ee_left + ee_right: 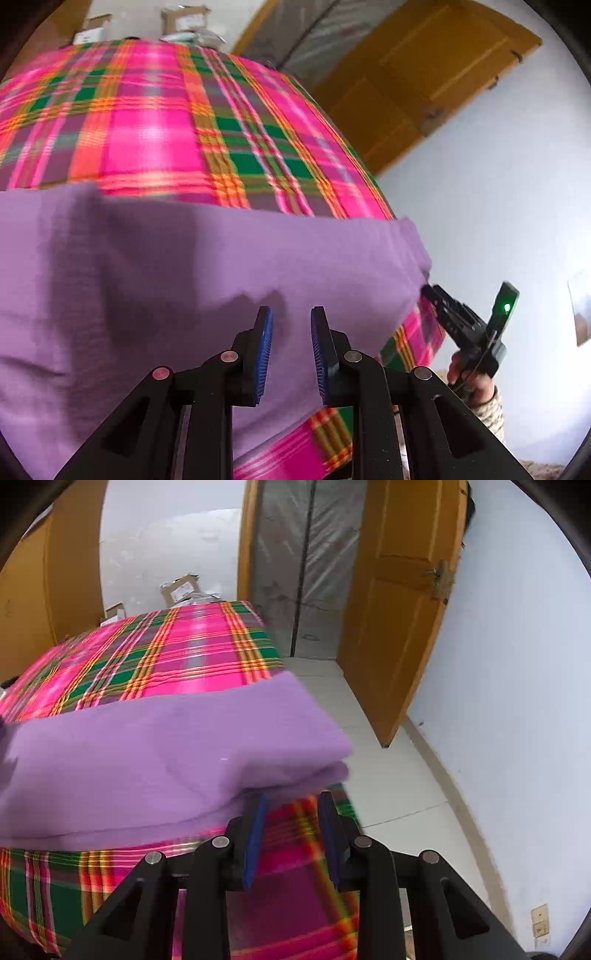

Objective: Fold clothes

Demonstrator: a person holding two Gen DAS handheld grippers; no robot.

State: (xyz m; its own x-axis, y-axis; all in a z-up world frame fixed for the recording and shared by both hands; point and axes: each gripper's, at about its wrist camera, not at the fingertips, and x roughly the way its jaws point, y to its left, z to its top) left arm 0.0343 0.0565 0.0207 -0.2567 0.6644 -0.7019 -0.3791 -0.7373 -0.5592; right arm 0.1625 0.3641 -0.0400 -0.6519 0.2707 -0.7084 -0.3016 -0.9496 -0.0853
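Two blue ribbed pads of the left gripper (291,332) stand a little apart with nothing between them, hovering just above the near part of a purple cloth (207,273). The right gripper (291,812) shows the same narrow gap, also empty, its tips poised at the near right corner of the same cloth, where the folded edges stack in at least two soft layers. In the left view that gripper appears at the cloth's right edge, carried by a person's hand (471,380) in a patterned sleeve. The purple cloth lies already folded across the near end of a table covered with a pink, green and orange plaid tablecloth (155,657), which hangs over the near edge. The cloth looks light, limp and slightly fuzzy, so it should sag when lifted and the layers may slide apart. The surest hold seems to be on the two near corners, pinching all layers together, without catching the tablecloth underneath. Behind stand an open wooden door (399,620), pale walls and cardboard boxes (181,587).
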